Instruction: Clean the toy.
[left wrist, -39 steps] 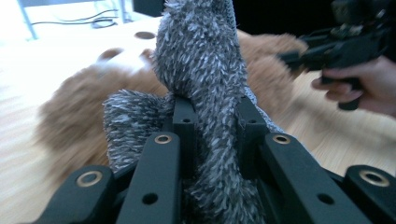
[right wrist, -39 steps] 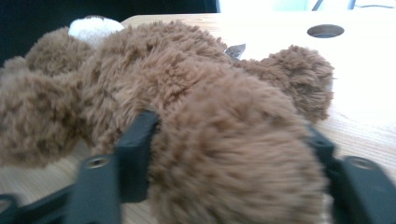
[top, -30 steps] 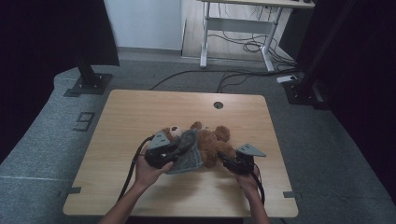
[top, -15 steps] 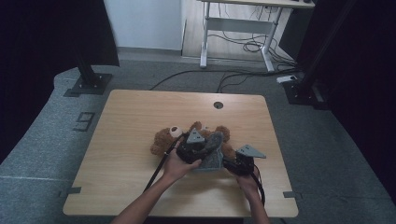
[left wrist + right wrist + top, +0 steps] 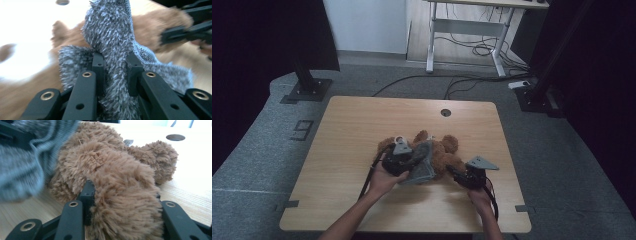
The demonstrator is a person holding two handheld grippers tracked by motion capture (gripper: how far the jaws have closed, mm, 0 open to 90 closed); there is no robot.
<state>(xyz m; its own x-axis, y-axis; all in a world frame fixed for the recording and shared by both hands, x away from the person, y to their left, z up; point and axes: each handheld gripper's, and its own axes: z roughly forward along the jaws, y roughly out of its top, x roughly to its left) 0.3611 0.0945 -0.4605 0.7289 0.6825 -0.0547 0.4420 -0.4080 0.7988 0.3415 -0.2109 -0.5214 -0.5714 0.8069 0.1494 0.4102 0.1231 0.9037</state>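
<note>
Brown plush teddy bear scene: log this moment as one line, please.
left gripper: shut on grey fuzzy cloth | right gripper: jaws closing on brown plush teddy bear | bear lying on wooden table

A brown plush bear (image 5: pixel 444 152) lies on the wooden table (image 5: pixel 357 125).

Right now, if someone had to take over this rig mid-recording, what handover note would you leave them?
Left gripper: shut on a bunched fold of the grey fuzzy cloth, holding it over the teddy bear.
Right gripper: jaws have just been closing, a brown plush limb of the bear between them, pads pressing into the fur.
Things: bear lies near the middle of the wooden table, cloth draped over its near side.
Done: both pieces are gripped.
Left: probably working the cloth further over or around the bear; how far that has got is hard to tell.
</note>
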